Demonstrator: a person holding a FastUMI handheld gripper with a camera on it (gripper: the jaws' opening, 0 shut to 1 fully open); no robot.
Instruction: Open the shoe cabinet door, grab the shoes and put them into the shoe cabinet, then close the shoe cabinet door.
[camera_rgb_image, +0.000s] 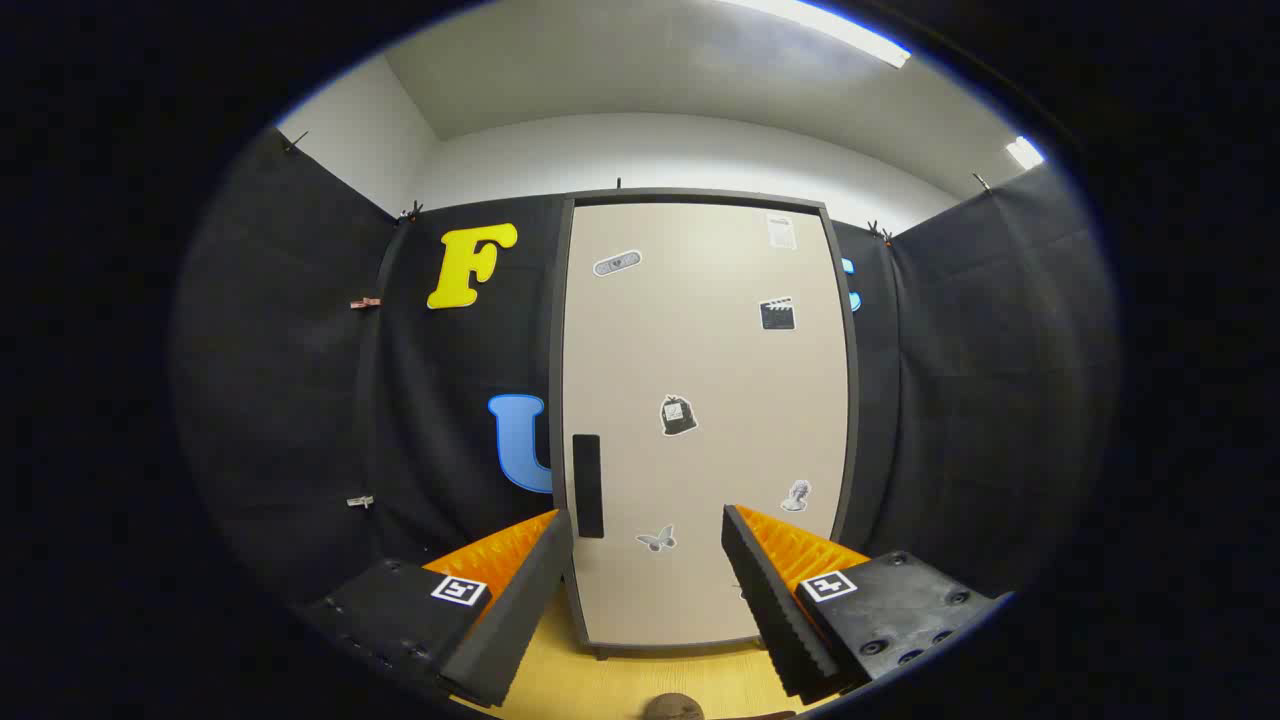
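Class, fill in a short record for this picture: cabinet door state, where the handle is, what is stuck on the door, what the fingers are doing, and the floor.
cabinet door: shut, beige, in a dark frame
handle: dark vertical bar near the door's left edge, low down
stickers: several small ones scattered over the door
gripper: open, fingers spread apart, holding nothing, pointing at the door's lower part
floor: light wood, with a small round brown object near the fingers, too cut off to identify

The yellowish wood floor (590, 685) bears the shoe cabinet (700, 420) (door closed) and a small brown object (672, 707)
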